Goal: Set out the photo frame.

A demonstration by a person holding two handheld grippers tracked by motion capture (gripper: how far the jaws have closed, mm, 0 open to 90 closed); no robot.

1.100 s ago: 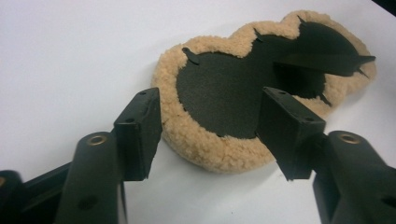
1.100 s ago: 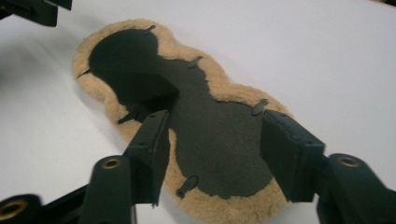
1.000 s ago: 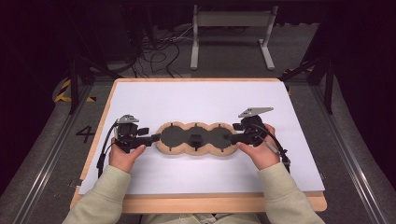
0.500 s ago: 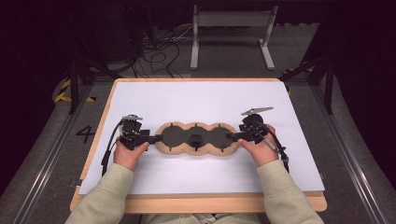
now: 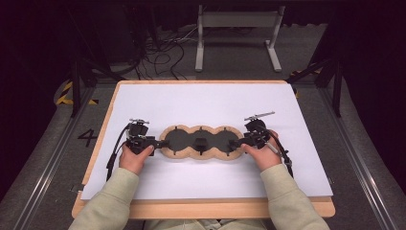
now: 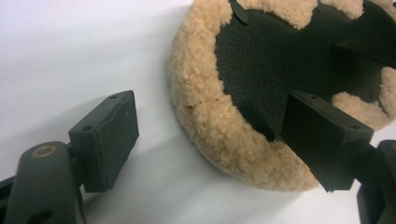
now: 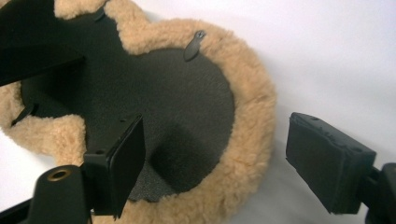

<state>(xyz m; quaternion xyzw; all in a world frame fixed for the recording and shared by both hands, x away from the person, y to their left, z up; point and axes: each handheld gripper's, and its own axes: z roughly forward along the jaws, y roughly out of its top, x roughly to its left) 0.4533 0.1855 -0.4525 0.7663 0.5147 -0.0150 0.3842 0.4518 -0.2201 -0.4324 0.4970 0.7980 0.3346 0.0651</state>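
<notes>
Two tongs: the left tongs (image 5: 160, 143) and the right tongs (image 5: 234, 143) sit at the two ends of the fleece-rimmed pad (image 5: 200, 142); both have just been opening, and each now gapes wide with the rim between its jaws, gripping nothing.
Pad's place: flat on the white sheet (image 5: 201, 103), at the middle of the counter (image 5: 203, 208), long side running left to right.
Risk, left end: one jaw is over the black inner face (image 6: 254, 79) and the other outside on the sheet; pulling away level could snag the woolly rim (image 6: 219, 135) and drag the pad.
Risk, right end: the same straddle; an uneven retreat could twist the pad askew.
Surface: smooth white sheet on a wooden board, probably little grip.
Room: dark, with cables (image 5: 167, 52) and a metal stand (image 5: 237, 36) on the far floor.
</notes>
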